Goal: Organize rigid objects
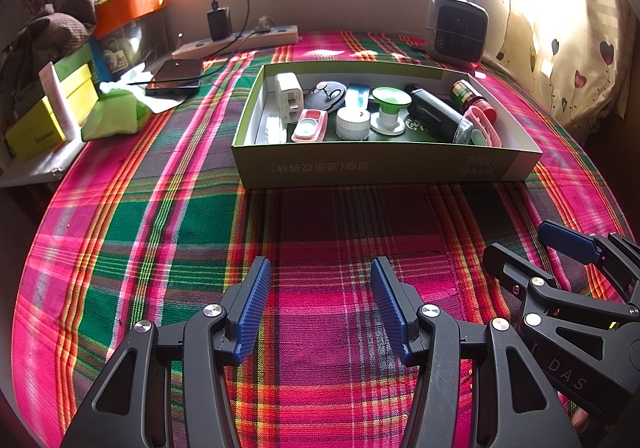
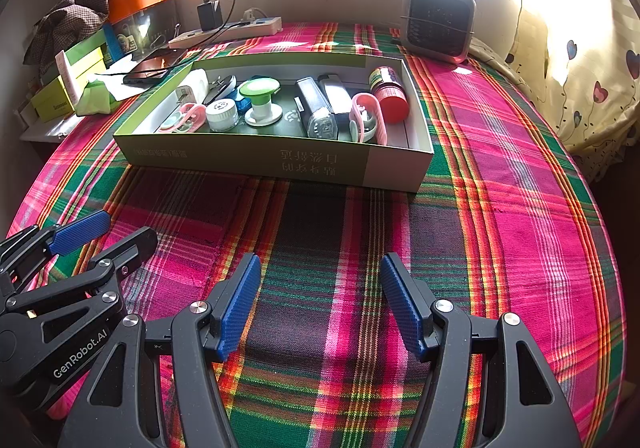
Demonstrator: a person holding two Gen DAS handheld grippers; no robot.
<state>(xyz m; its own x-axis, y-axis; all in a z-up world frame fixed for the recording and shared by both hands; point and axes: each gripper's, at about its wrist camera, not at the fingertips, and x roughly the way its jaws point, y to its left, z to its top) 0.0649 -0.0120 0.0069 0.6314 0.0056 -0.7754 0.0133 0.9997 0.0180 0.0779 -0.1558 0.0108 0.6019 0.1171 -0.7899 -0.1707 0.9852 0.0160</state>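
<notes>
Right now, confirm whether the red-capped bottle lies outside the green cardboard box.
No, the red-capped bottle lies inside the green cardboard box, at its right end.

Woven plaid cloth (image 1: pixel 160 208) covers the desk, coarse and matt. The shallow box (image 1: pixel 380 168) looks like matt green cardboard, white inside. In it, a glossy white plastic jar (image 1: pixel 353 123) and a shiny red-capped bottle (image 2: pixel 389 94). Each hand-held gripper (image 1: pixel 318 304) is matt black plastic with ribbed blue pads (image 2: pixel 238 308) and bright metal screws
</notes>
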